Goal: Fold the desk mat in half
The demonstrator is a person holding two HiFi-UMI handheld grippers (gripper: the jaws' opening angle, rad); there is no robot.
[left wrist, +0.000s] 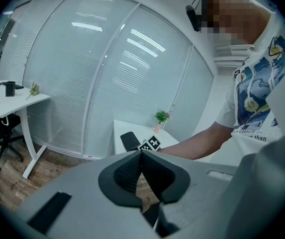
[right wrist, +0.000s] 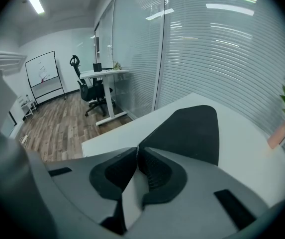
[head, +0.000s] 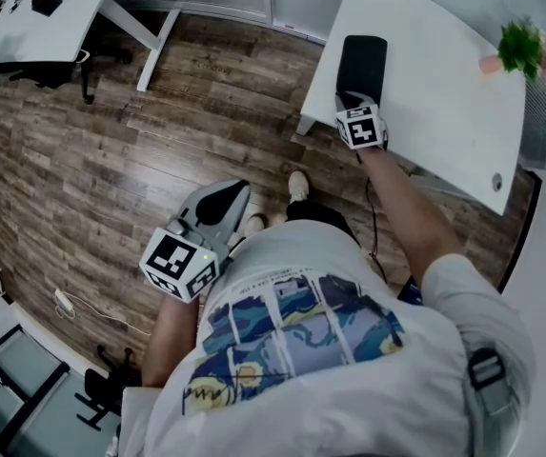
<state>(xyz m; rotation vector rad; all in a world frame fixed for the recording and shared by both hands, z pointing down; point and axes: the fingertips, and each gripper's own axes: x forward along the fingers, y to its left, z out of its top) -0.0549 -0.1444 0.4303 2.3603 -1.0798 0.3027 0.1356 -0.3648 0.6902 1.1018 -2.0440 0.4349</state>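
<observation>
A black desk mat (head: pixel 362 63) lies flat on the white desk (head: pixel 444 93), near its left edge. My right gripper (head: pixel 352 97) is at the mat's near end. In the right gripper view the jaws (right wrist: pixel 138 151) stand a thin slit apart, so it is open, and the mat (right wrist: pixel 192 133) starts right at their tips. I see no mat between the pads. My left gripper (head: pixel 242 188) hangs over the wooden floor beside the person's body, away from the desk. It is shut (left wrist: pixel 141 154) with nothing held.
A small potted plant (head: pixel 522 48) stands at the desk's far right corner. A second white desk (head: pixel 44 17) and a black office chair (head: pixel 25 69) are across the wooden floor at the upper left. A power strip (head: pixel 63 301) lies on the floor.
</observation>
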